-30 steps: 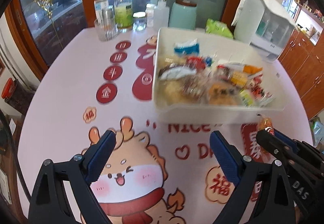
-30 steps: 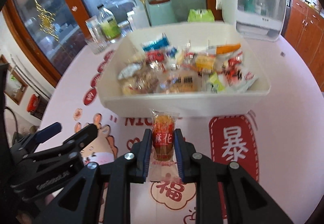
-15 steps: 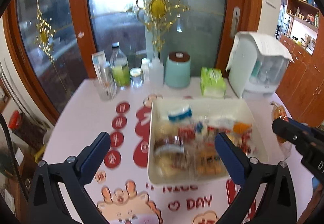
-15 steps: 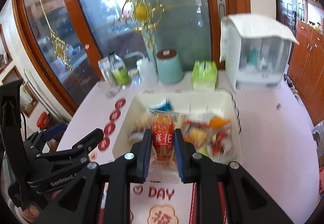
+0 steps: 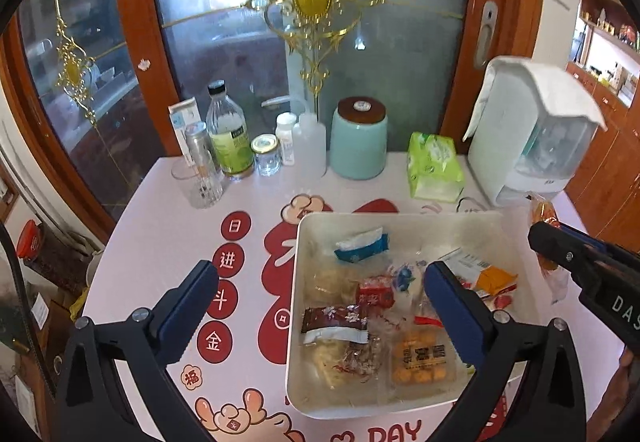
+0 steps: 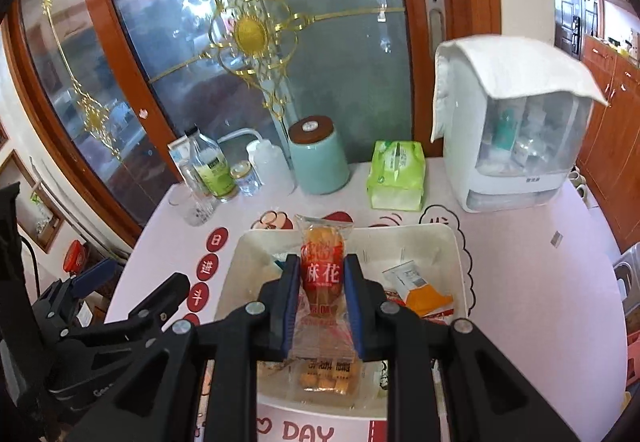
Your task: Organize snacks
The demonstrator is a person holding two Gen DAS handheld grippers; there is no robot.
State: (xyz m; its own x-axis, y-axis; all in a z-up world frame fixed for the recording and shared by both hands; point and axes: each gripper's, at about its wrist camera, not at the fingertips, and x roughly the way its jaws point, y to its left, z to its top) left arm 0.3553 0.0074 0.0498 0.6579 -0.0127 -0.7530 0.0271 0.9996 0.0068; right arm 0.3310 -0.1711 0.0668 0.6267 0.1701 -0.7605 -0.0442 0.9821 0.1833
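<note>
We note the tray (image 5: 298, 322) lower centre on the bench (image 5: 248, 202), snack packets (image 5: 376, 318) inside. Behind it, upper frame: bottle (image 5: 228, 138) left, canister (image 5: 360, 140) centre, tissue pack (image 5: 434, 166) and dispenser (image 5: 532, 134) right.

Both wrist views high, facing shared bin (image 5: 384, 218)
</note>
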